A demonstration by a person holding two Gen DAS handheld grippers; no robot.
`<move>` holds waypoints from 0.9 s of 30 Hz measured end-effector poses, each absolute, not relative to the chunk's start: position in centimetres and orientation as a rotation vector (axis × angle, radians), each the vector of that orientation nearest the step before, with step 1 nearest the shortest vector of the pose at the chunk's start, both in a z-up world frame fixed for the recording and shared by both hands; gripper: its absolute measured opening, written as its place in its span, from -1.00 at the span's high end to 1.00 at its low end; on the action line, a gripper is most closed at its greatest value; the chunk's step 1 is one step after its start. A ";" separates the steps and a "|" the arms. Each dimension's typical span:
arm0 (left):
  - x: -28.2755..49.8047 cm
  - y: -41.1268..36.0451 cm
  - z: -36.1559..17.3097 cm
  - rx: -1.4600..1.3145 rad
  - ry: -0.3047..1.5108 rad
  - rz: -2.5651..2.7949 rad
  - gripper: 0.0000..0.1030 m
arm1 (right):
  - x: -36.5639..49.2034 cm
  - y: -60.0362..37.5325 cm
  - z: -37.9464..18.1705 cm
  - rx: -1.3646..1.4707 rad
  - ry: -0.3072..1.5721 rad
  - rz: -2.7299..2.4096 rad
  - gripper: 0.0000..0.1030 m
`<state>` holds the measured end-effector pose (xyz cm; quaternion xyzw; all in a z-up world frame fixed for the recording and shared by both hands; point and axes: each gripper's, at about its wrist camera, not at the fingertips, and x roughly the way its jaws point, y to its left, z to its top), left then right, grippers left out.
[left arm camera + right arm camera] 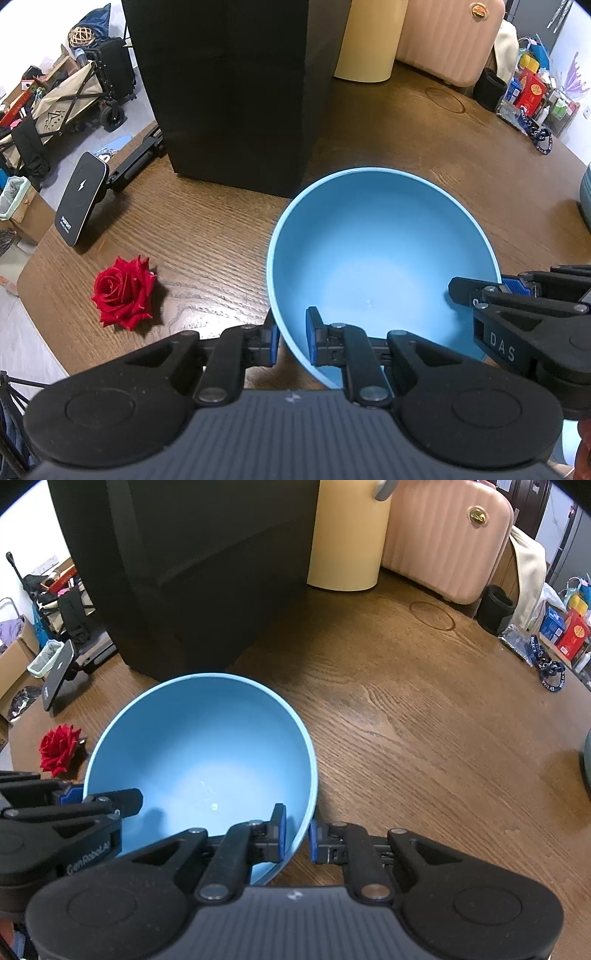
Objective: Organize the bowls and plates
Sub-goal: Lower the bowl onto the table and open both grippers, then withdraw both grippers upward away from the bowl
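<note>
A light blue bowl (pixel 380 258) sits upright on the wooden table; it also shows in the right wrist view (pixel 203 749). My left gripper (pixel 293 341) straddles the bowl's near left rim, one finger inside and one outside, with a small gap to the wall. My right gripper (pixel 297 836) straddles the bowl's near right rim the same way; it also shows at the right edge of the left wrist view (pixel 480 291). Both sets of jaws stand slightly apart around the rim, not pressed on it. No plates are in view.
A tall black box (pixel 229 92) stands just behind the bowl. A red rose (pixel 123 293) and a black phone stand (pixel 81 199) lie to the left. A cream cylinder (pixel 347 535) and a pink suitcase (pixel 447 535) stand at the back. The table edge (pixel 37 266) curves on the left.
</note>
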<state>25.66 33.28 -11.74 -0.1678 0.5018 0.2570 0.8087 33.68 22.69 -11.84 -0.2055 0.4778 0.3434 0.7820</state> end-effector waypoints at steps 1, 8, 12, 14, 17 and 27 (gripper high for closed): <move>25.6 33.3 -11.7 -0.365 1.071 0.546 0.71 | 33.7 22.7 -11.8 -0.442 1.035 0.740 0.76; 25.1 34.0 -11.0 -0.378 1.051 0.549 0.58 | 34.5 22.0 -11.7 -0.372 1.123 0.730 0.33; 24.5 34.4 -9.7 -0.372 1.018 0.572 0.22 | 34.8 21.1 -10.5 -0.337 1.120 0.730 -0.06; 24.1 34.4 -8.9 -0.362 0.995 0.574 0.06 | 35.0 20.5 -9.7 -0.309 1.123 0.734 -0.34; 23.5 34.2 -7.4 -0.337 0.953 0.577 -0.57 | 35.1 19.6 -8.6 -0.283 1.119 0.736 -0.78; 20.6 32.1 -4.1 -0.342 0.861 0.511 -1.00 | 33.6 16.1 -5.4 -0.266 1.064 0.768 -1.00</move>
